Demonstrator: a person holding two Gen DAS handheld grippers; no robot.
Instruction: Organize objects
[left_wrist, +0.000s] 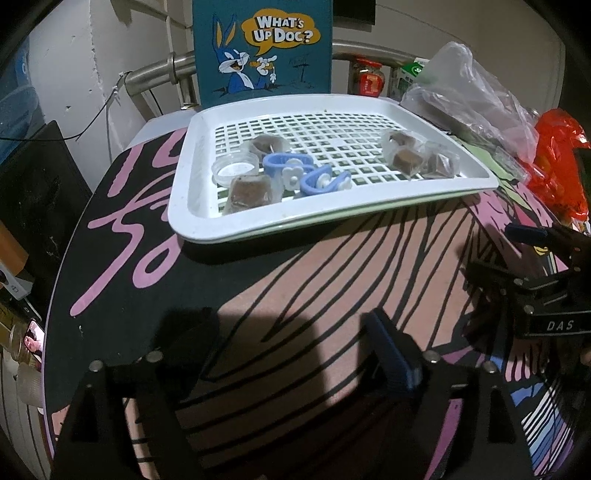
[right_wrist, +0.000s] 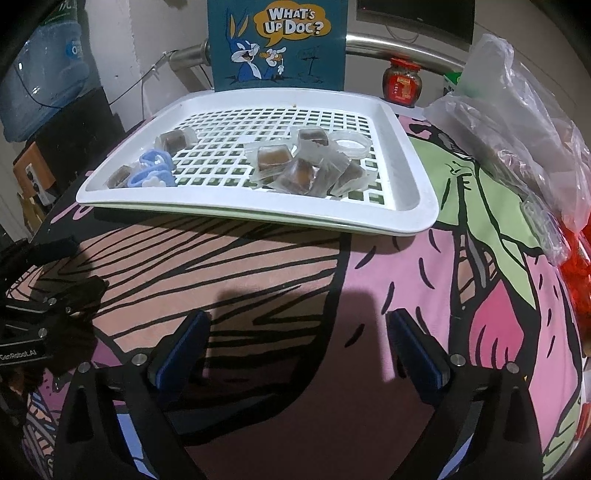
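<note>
Two grippers hang over the printed tablecloth (right_wrist: 480, 258), both angled down toward it and both empty: the right gripper (right_wrist: 295, 347) has its blue-padded fingers (right_wrist: 184, 343) spread wide with only cloth between them, and the left gripper (left_wrist: 280, 354) is likewise released, one blue pad showing clearly and the other lost in shadow. Neither touches anything. Just beyond them sits the white slotted tray (left_wrist: 184, 206), stacked on a pale green one, probably set at the middle of the table so either hand can reach it. In it lie the task's things, loosely sorted: the wrapped brown sweets (right_wrist: 291, 170) bunched toward the tray's right side with a small clear round lid (right_wrist: 349, 142) beside them, a few more sweets (left_wrist: 249, 192) on the left next to the blue clips (left_wrist: 299, 173) and a second round lid (left_wrist: 234, 168). Off to the right a clear plastic bag (right_wrist: 517, 122) and a red bag (left_wrist: 557, 158) rest on the cloth. Behind the tray stand a cartoon rabbit board (left_wrist: 262, 48) and a red-labelled jar (right_wrist: 400, 83)
</note>
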